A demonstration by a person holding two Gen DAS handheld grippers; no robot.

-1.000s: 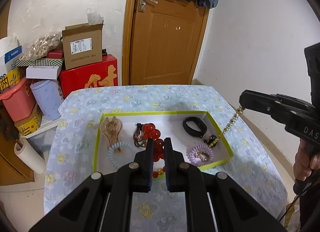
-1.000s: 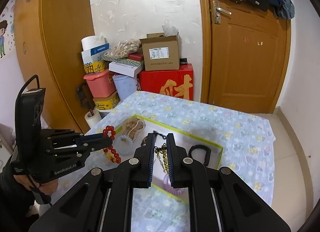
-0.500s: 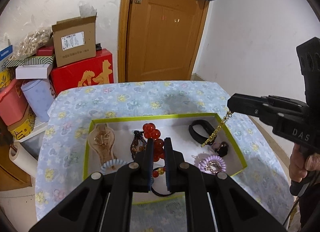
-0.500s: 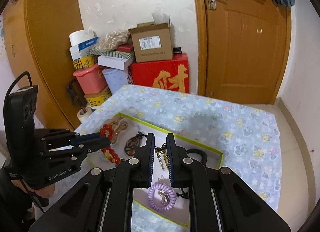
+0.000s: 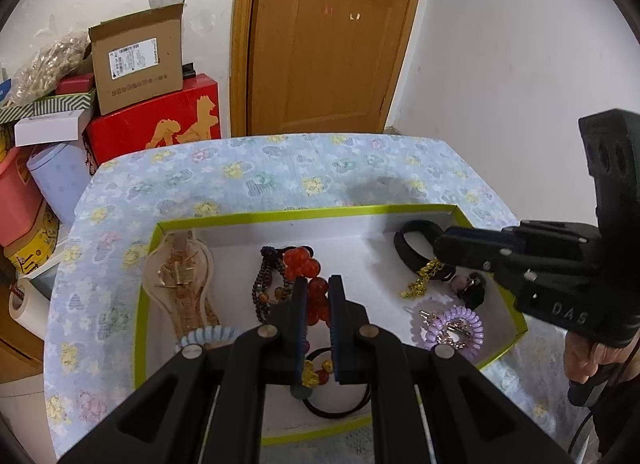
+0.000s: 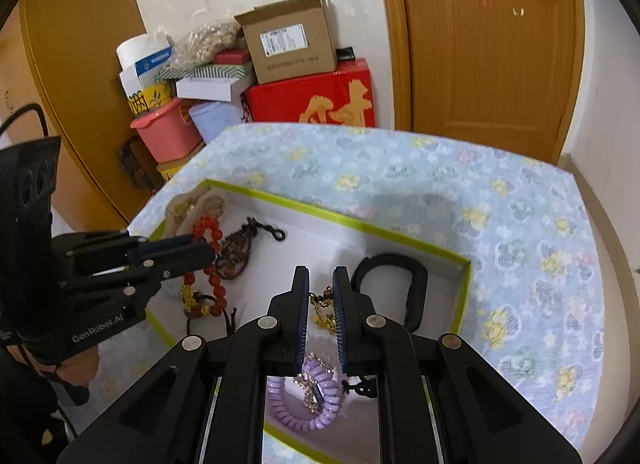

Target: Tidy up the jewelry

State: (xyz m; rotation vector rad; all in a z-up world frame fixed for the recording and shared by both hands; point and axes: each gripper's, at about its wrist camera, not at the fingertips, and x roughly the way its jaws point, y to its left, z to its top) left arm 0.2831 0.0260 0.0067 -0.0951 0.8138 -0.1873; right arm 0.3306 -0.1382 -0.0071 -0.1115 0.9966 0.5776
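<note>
left gripper (image 5: 318, 296) clamped on red bead bracelet (image 5: 304, 264); right gripper (image 6: 321, 288) clamped on gold chain (image 5: 420, 276) | both lowered into the tray (image 5: 280, 214) since a second ago; release judged next

Even, moderately bright indoor light. A soft grey shadow lies on the tablecloth (image 5: 376, 188) beyond the fingers. Focus is sharp centrally; strong fisheye bending and dark vignetting at all 4 corners in both views.
</note>
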